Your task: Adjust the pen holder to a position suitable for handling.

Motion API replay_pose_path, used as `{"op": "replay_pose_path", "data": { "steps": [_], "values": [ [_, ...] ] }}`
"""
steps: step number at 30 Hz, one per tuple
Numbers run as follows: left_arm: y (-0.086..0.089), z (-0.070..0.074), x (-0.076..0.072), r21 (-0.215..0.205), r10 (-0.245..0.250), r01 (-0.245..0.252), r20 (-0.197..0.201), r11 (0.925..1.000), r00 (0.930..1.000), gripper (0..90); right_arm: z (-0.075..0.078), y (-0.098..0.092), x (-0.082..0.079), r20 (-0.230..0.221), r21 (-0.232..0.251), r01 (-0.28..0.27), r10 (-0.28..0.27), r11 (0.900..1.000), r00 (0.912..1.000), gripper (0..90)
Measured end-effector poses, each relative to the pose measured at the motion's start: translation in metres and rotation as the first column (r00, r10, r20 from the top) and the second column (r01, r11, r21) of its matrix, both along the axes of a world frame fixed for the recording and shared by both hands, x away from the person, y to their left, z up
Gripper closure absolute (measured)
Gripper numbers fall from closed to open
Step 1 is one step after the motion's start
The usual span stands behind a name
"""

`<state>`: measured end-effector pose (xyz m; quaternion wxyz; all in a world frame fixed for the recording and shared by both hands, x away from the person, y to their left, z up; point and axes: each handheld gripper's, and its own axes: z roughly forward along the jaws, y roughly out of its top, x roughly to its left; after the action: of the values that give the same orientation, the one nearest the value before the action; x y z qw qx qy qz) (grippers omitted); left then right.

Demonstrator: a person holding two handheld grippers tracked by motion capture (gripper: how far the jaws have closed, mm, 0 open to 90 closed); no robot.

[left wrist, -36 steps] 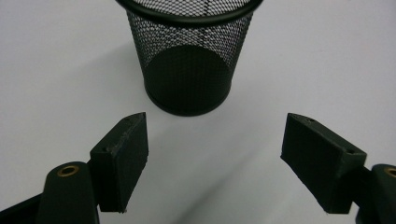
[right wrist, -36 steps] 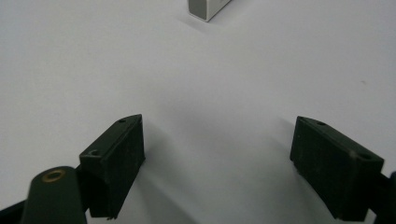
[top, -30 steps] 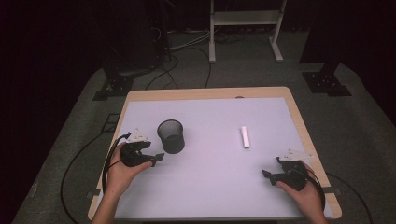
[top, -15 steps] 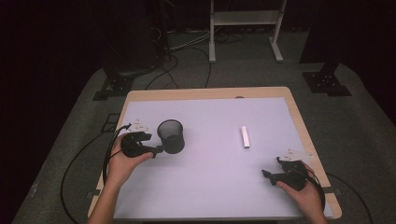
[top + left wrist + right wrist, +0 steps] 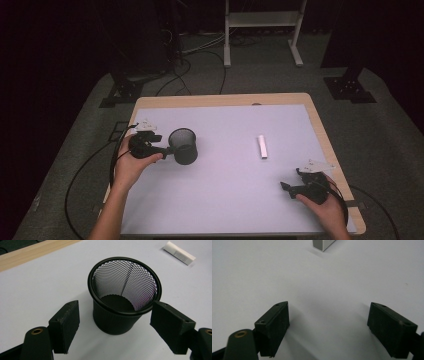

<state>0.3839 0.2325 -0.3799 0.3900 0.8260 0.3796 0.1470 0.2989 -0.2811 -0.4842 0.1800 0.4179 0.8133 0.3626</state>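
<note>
A pale, matte sheet covers the tabletop (image 5: 225,200), leaving a strip of light wood grain bare along the far and right edges. Near the left edge stands a black wire-mesh cup (image 5: 183,146), upright, round and tapering toward its solid base, with a smooth rolled rim; through the fine mesh the light surface shows as a soft glow. The left gripper (image 5: 166,149), held in the person's left hand (image 5: 131,162), points at the cup from the left-edge side; in the left gripper view its blocky black jaws are spread wide, one on either side of the cup (image 5: 124,293), apart from its wall and gripping nothing. A small white rectangular box (image 5: 262,146), flat and slim, lies toward the right half of the tabletop, well apart from the cup; the left gripper view shows fine printed text on one face (image 5: 179,253). Close to the near right corner, the right hand (image 5: 325,202) holds the right gripper (image 5: 286,187) low over the bare sheet, its jaws likewise spread wide and empty, with the box's end (image 5: 323,244) lying farther ahead. Black cables trail from both grippers over the tabletop's edges to the grey carpeted floor (image 5: 60,165).
</note>
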Motion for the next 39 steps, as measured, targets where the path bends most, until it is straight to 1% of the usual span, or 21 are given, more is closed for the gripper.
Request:
{"op": "replay_pose_path", "data": {
  "steps": [2,4,10,16,17,20,24,27,28,30,33,36,37,39],
  "values": [
    [-0.001,0.001,0.003,-0.003,0.000,0.000,0.000,1.0000,1.0000,23.1,0.000,0.000,0.000,0.000,0.000,0.000,0.000,1.000,1.0000,16.8],
    [-0.002,0.002,0.006,0.005,0.001,-0.001,-0.001,1.0000,1.0000,23.3,0.000,0.000,0.000,0.000,0.000,0.000,0.000,1.000,1.0000,16.8],
    [-0.005,0.006,0.016,0.007,0.013,-0.013,0.003,0.9999,0.9999,24.7,0.000,0.000,0.000,0.000,0.001,0.000,0.000,1.000,1.0000,16.8],
    [-0.010,0.005,0.026,0.024,0.026,-0.026,-0.001,0.9994,0.9997,26.5,0.000,0.000,0.000,0.000,0.001,0.000,0.000,1.000,1.0000,16.8],
    [-0.011,0.005,0.027,0.020,0.031,-0.031,0.001,0.9993,0.9995,26.5,0.000,0.000,0.000,0.000,0.001,0.000,0.000,1.000,1.0000,16.8],
    [-0.013,0.002,0.032,0.029,0.034,-0.034,0.000,0.9990,0.9994,27.3,0.000,0.000,0.000,0.000,0.001,0.000,0.000,1.000,1.0000,16.8],
    [-0.016,-0.002,0.036,0.041,0.038,-0.038,0.001,0.9984,0.9993,30.8,0.000,0.000,0.000,0.000,0.001,0.000,0.000,1.000,1.0000,16.8],
    [-0.017,-0.006,0.040,0.044,0.043,-0.043,-0.012,0.9981,0.9990,32.7,0.000,0.000,0.000,0.000,0.001,0.000,0.000,1.000,1.0000,16.8],
    [-0.017,-0.008,0.042,0.044,0.044,-0.044,-0.014,0.9981,0.9989,34.7,0.000,0.000,0.000,0.000,0.001,0.000,0.000,1.000,1.0000,16.8],
    [-0.019,-0.011,0.044,0.049,0.047,-0.046,-0.016,0.9977,0.9988,35.6,0.000,0.000,0.000,0.000,0.001,0.000,0.000,1.000,1.0000,16.8],
    [-0.020,-0.015,0.047,0.063,0.045,-0.044,-0.025,0.9970,0.9987,39.7,0.000,0.000,0.000,0.000,0.001,0.001,-0.001,1.000,1.0000,16.8],
    [-0.021,-0.019,0.050,0.071,0.049,-0.046,-0.043,0.9964,0.9979,44.3,0.000,0.000,0.000,0.000,0.001,0.000,0.000,1.000,1.0000,16.8],
    [-0.021,-0.020,0.051,0.078,0.045,-0.041,-0.046,0.9961,0.9979,47.5,0.000,0.000,0.000,-0.001,0.001,0.000,0.000,1.000,1.0000,16.8],
    [-0.021,-0.022,0.052,0.078,0.047,-0.043,-0.053,0.9960,0.9975,50.6,0.000,0.000,0.000,-0.001,0.001,0.000,0.000,1.000,1.0000,16.8]
  ]
}}
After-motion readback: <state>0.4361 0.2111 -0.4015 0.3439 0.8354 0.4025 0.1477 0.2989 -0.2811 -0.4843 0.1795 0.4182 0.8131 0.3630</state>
